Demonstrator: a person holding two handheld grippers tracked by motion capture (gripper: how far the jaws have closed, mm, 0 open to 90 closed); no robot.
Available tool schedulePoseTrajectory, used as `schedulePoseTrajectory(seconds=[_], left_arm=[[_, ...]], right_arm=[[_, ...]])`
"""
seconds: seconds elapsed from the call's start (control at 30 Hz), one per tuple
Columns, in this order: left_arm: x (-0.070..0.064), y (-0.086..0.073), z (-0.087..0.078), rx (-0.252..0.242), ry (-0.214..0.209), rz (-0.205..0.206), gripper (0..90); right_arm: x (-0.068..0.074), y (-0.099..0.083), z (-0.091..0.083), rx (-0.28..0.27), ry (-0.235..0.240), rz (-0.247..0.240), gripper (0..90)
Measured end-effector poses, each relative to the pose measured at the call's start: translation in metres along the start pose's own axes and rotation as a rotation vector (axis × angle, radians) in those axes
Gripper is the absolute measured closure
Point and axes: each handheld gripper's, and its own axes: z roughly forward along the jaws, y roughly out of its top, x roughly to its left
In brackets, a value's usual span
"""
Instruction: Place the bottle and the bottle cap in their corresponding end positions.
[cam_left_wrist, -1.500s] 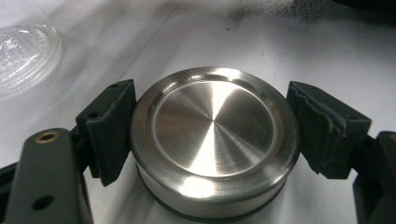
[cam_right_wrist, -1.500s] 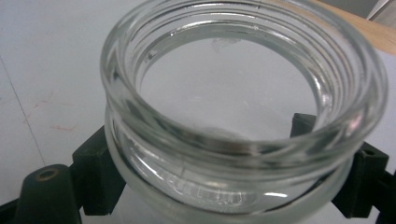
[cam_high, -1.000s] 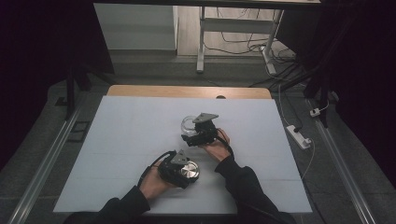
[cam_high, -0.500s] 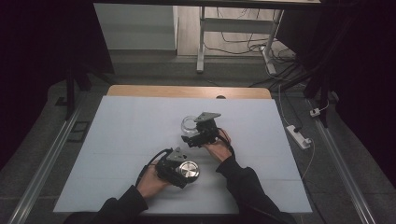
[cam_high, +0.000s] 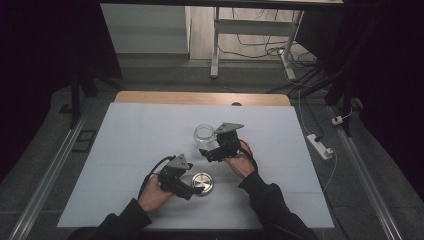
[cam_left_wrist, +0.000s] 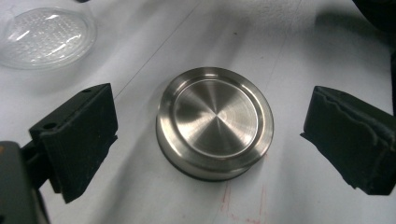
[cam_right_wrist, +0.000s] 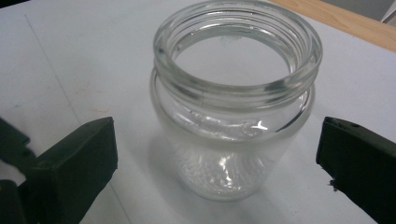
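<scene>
While both tools gape, lid sits between left tool jaws (untouched), jar between right tool jaws.

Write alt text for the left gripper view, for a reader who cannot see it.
A round brushed-metal lid lies flat on a white table, centred between the two open black jaws of the left gripper, which do not touch it. The base of a clear glass jar shows at the upper left corner.
</scene>
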Motion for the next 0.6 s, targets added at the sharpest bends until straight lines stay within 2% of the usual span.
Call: schedulePoseTrajectory(seconds=[0.1,0.27,0.43,0.6], left_arm=[[0.001,-0.001,-0.006,0.004,-0.016,-0.024,3.3],[0.003,-0.002,-0.017,-0.021,-0.028,-0.051,2.4],[0.005,-0.005,-0.024,-0.017,-0.02,-0.065,1.1],[0.004,-0.005,-0.032,-0.016,-0.032,-0.07,0.2]], right_arm=[[0.001,-0.002,-0.005,-0.006,0.006,0.002,0.0],[0.005,-0.005,-0.013,-0.006,0.015,0.009,0.0],[0.011,-0.006,-0.018,0.002,0.026,0.008,0.0],[0.018,-0.007,-0.024,0.007,0.047,0.015,0.0]])
